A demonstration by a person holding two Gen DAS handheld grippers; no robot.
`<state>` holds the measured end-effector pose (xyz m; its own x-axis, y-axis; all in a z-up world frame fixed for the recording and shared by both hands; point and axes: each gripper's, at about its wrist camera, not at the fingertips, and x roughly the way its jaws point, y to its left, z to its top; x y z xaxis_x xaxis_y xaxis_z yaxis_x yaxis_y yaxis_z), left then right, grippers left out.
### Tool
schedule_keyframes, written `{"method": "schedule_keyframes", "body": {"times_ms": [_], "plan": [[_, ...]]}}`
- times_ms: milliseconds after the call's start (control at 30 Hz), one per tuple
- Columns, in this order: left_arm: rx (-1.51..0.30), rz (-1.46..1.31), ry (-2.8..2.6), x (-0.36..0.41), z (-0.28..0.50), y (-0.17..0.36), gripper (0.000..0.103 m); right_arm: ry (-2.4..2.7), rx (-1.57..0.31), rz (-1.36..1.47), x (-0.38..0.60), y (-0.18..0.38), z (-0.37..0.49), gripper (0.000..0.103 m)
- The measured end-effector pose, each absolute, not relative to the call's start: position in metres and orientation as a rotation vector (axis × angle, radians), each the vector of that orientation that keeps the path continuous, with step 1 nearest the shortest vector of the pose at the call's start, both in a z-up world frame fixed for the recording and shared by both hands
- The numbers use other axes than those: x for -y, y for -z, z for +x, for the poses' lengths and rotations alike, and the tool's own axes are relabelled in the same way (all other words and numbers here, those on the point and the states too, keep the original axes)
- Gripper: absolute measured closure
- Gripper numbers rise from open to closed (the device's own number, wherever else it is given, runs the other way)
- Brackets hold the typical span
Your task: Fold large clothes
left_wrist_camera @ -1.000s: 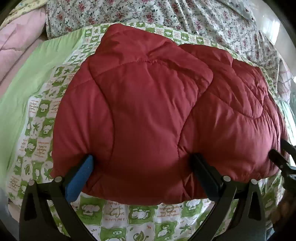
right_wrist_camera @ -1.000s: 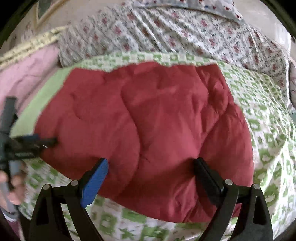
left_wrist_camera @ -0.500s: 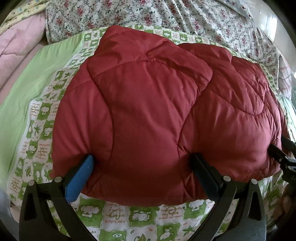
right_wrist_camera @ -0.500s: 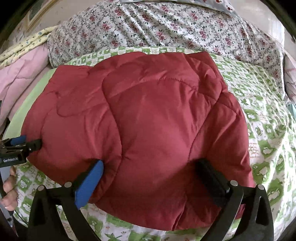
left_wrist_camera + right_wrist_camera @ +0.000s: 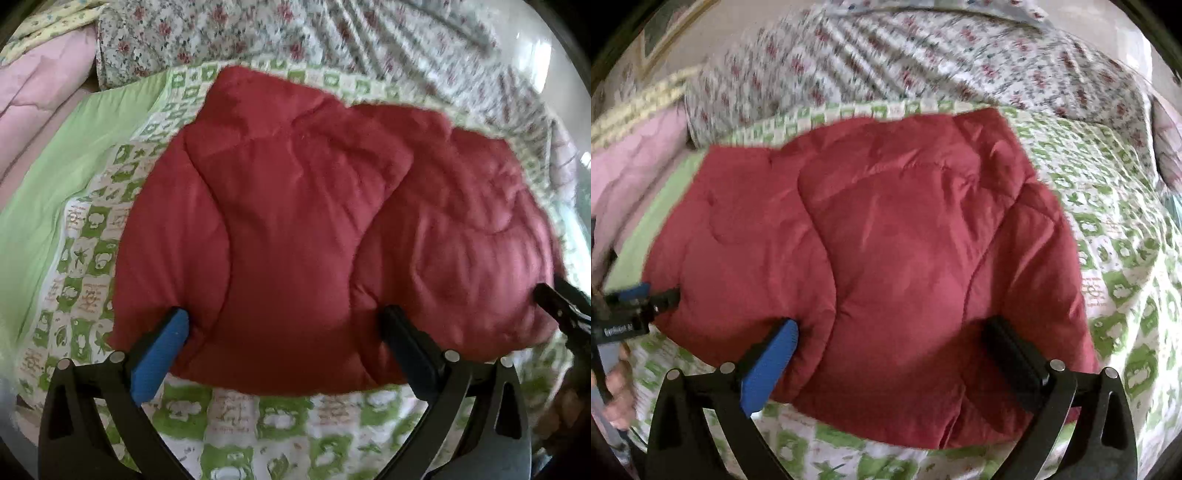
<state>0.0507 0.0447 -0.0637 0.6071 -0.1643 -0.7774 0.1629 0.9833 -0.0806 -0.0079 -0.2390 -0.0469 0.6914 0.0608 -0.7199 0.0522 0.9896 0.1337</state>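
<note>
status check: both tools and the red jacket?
Left tool open, right tool open, both straddling near hem. Red jacket folded, flat on green patterned sheet. Nothing blocking.

Puffy quilted red jacket with slight satin sheen lies ahead of the fingers, on matt printed cotton sheet.

The folded quilted jacket is lying on the checked sheet that is covering the bed. Behind the jacket, the flowered cover is running along the far side, and a padded quilt is lying to the far left. The left hand-held gripper is sitting at the jacket's near edge, fingers wide apart, and the right hand-held gripper is sitting alike further right along that edge.
</note>
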Motion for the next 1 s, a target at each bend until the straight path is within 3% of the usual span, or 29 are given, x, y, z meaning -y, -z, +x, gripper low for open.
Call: {"method": "schedule_keyframes", "body": {"times_ms": [200,633,1000], "plan": [[-0.851,-0.002,0.248,-0.04,0.051,0.042,0.0,-0.03,-0.748,0.159,0.245,0.02,0.01,0.002],[-0.986,0.009,0.191,-0.029,0.131,0.06,0.0,0.047,-0.942,0.181,0.281,0.061,0.108,0.0],[-0.981,0.036,0.175,-0.023,0.141,0.07,0.0,0.055,-0.945,0.192,0.288,0.071,0.124,0.0]]}}
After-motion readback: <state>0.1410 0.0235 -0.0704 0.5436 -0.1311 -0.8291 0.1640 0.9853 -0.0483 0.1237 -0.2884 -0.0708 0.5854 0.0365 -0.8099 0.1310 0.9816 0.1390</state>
